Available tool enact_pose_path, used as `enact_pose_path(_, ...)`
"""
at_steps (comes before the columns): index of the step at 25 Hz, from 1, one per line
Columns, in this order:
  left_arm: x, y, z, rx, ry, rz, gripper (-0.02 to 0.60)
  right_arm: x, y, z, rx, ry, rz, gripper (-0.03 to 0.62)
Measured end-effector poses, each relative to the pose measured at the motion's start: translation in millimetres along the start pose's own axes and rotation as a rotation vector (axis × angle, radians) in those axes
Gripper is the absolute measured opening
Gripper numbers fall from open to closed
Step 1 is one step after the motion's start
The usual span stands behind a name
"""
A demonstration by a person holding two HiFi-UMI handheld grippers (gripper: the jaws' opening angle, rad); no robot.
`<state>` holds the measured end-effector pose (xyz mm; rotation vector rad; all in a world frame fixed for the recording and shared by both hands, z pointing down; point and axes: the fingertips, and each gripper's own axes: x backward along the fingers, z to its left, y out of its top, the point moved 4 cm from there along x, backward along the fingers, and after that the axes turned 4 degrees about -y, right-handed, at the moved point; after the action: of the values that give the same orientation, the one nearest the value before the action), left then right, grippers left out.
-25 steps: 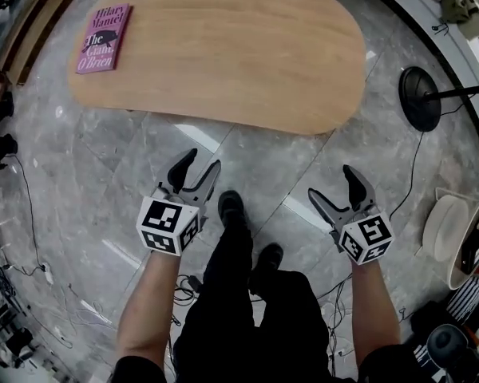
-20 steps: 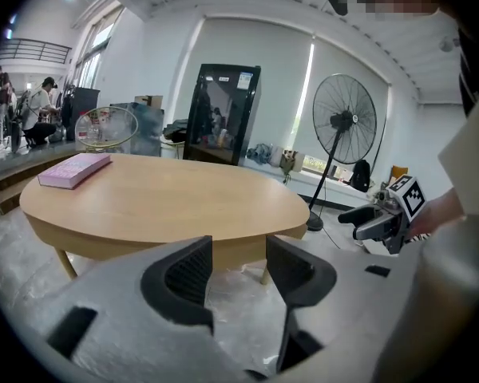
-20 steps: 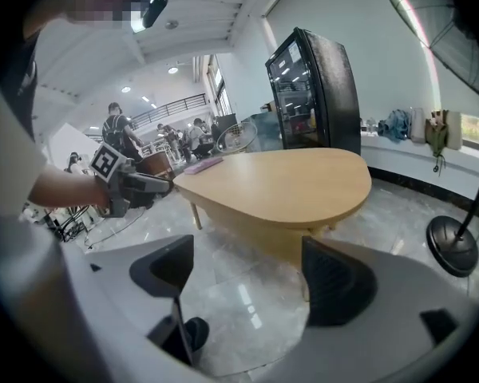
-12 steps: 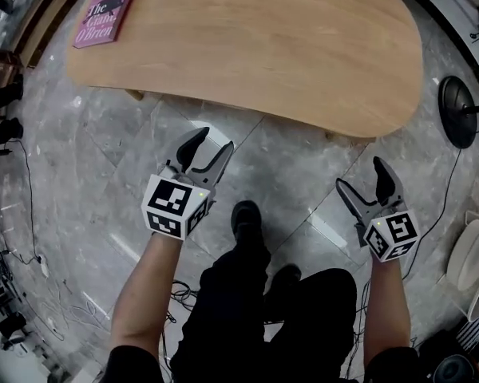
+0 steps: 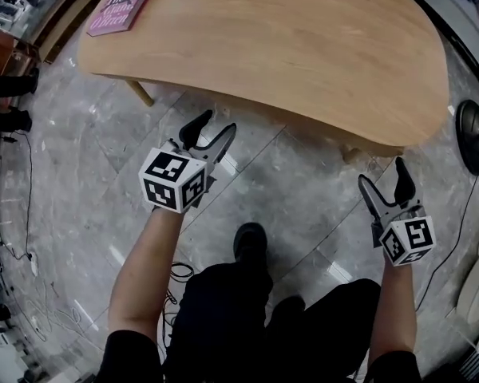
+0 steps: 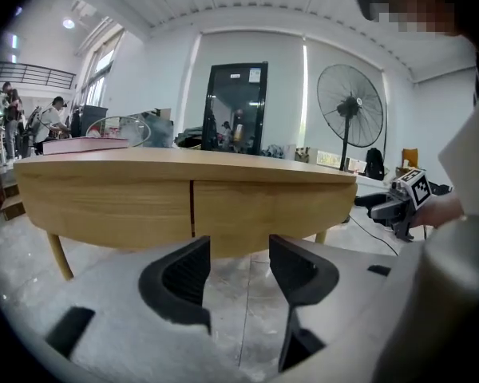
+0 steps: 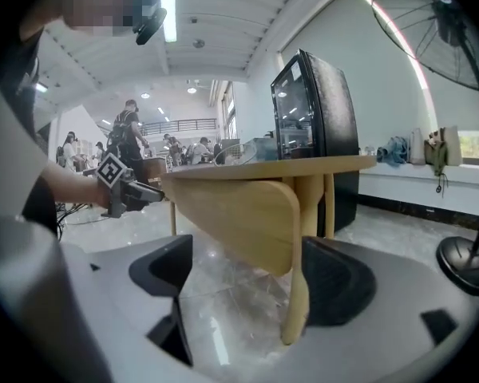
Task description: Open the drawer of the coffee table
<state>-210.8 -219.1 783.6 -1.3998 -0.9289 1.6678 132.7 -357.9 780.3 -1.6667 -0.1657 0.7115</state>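
Note:
The oval wooden coffee table (image 5: 287,46) fills the top of the head view. In the left gripper view its front apron (image 6: 184,210) shows two drawer fronts split by a thin vertical seam (image 6: 192,208). My left gripper (image 5: 211,130) hovers low in front of that apron, apart from it. Its jaws have just been opening and stand open with nothing between them (image 6: 238,258). My right gripper (image 5: 383,175) is open near the table's right end. A table leg (image 7: 297,294) shows beyond its empty jaws (image 7: 247,282).
A pink book (image 5: 124,2) lies on the table's far left corner. A standing fan's base (image 5: 473,138) sits on the floor at the right. The person's shoe (image 5: 250,242) is between the grippers. Cables (image 5: 20,214) trail at the left. A black cabinet (image 7: 315,110) stands behind the table.
Both grippers have sunk toward the floor and come closer to the table's near edge. The table now sits nearer and larger in the head view.

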Motion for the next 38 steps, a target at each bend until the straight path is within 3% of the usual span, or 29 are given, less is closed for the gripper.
enact_pose_path(7, -1.0, 16.1, 10.2, -0.030, 0.023, -0.023, 0.276, 3.1, 12.3, -17.2, -0.025, -0.030, -0.067, 0.384)
enact_pose_path(15, -12.2, 28.2, 20.6, -0.111, 0.038, -0.001, 0.288, 4.2, 27.3, -21.5, -0.024, -0.008, -0.063, 0.367)
enact_pose_path(21, -18.6, 31.4, 19.9, -0.053, 0.006, -0.016, 0.288, 0.1, 28.7, -24.8, 0.010, 0.005, -0.032, 0.323)
enact_pose_path(31, -24.5, 31.8, 14.7, -0.112, 0.032, 0.006, 0.293, -13.6, 26.7, -22.3, 0.008, 0.039, -0.039, 0.312)
enact_pose_path(38, -33.6, 31.5, 15.8, -0.137, 0.035, 0.052, 0.298, -10.9, 25.4, -27.6, 0.025, 0.007, -0.038, 0.240)
